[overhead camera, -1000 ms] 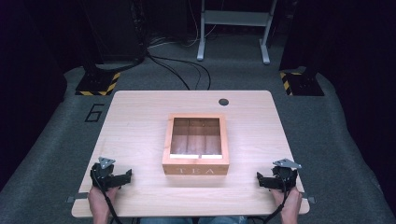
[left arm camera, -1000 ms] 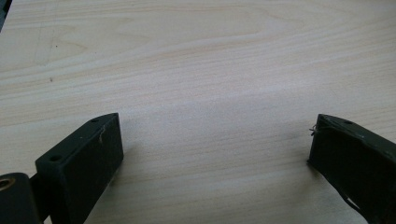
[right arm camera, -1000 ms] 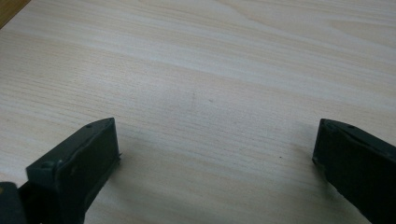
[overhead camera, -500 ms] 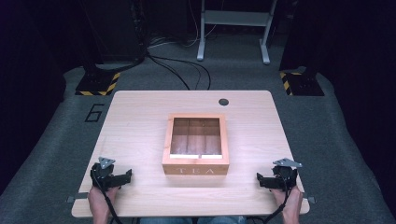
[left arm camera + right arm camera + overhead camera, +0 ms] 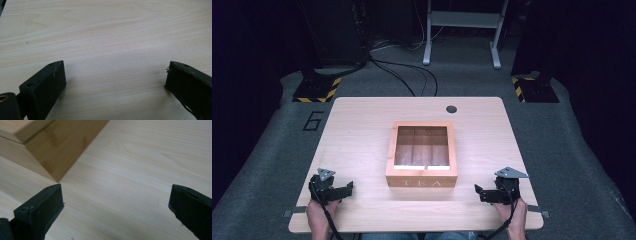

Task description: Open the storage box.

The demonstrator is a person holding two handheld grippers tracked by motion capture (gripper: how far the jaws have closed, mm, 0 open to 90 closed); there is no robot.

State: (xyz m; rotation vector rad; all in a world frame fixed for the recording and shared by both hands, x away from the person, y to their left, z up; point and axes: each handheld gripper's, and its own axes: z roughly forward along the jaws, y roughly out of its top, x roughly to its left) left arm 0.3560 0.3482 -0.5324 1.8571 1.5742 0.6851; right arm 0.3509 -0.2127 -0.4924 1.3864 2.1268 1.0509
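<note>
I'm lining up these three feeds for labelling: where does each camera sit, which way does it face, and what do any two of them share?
High view: fixed above the person's side, looking forward and down on the table; both hands, the left gripper and right gripper flank the tea box.
Left gripper view: rides the left gripper, looking along its open jaws at bare tabletop.
Right gripper view: rides the right gripper, facing along open jaws toward a corner of the tea box.
Shared: the high view and right gripper view both show the tea box; all show the table.
</note>
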